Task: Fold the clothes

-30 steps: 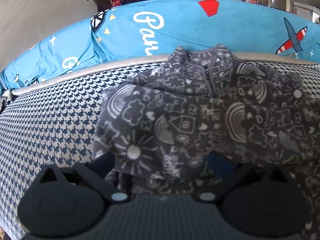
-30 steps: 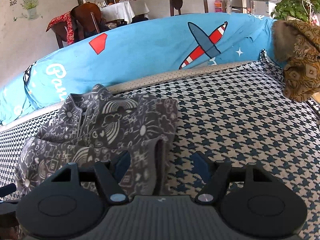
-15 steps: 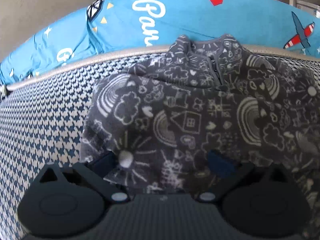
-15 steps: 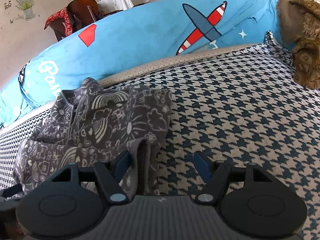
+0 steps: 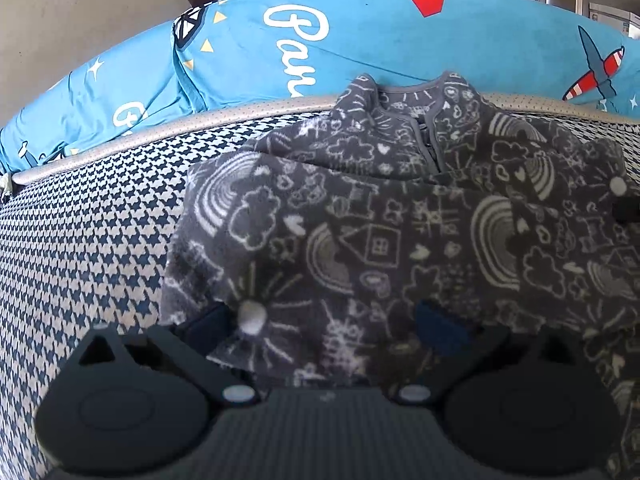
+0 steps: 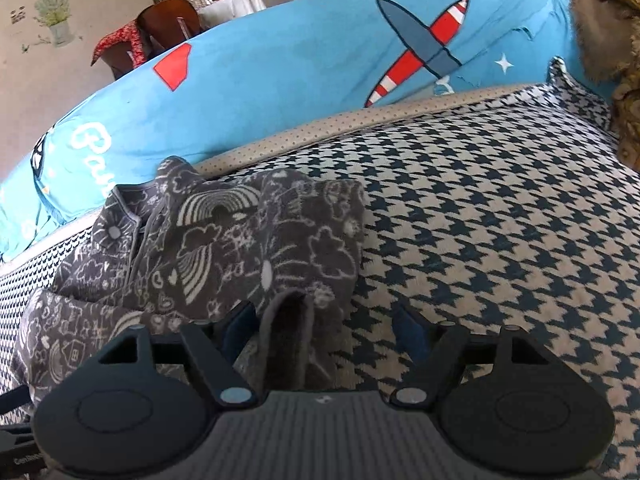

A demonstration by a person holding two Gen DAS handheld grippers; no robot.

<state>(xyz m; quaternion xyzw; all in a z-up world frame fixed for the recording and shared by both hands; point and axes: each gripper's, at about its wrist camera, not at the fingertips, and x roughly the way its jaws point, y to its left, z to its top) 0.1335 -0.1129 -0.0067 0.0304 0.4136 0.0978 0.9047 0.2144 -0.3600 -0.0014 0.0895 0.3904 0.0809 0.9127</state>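
Note:
A grey fleece top with white doodle print lies on the houndstooth bed cover, collar towards the far edge and its lower part folded up over the chest. My left gripper sits at the top's near edge, jaws wide, with cloth draped over and between its fingers. In the right wrist view the same top lies left of centre. My right gripper is at its right side and its jaws are opening. A sleeve cuff stands between them, close to the left finger, and is not pinched.
A long blue bolster with a plane print runs along the far edge of the bed. A brown furry cushion sits at the far right corner. Bare houndstooth cover stretches right of the top. Chairs and a table stand behind.
The right gripper has come down and closer to the top, and its jaws have spread a little around the cuff. In the left view the folded cloth now lies lower and flatter.

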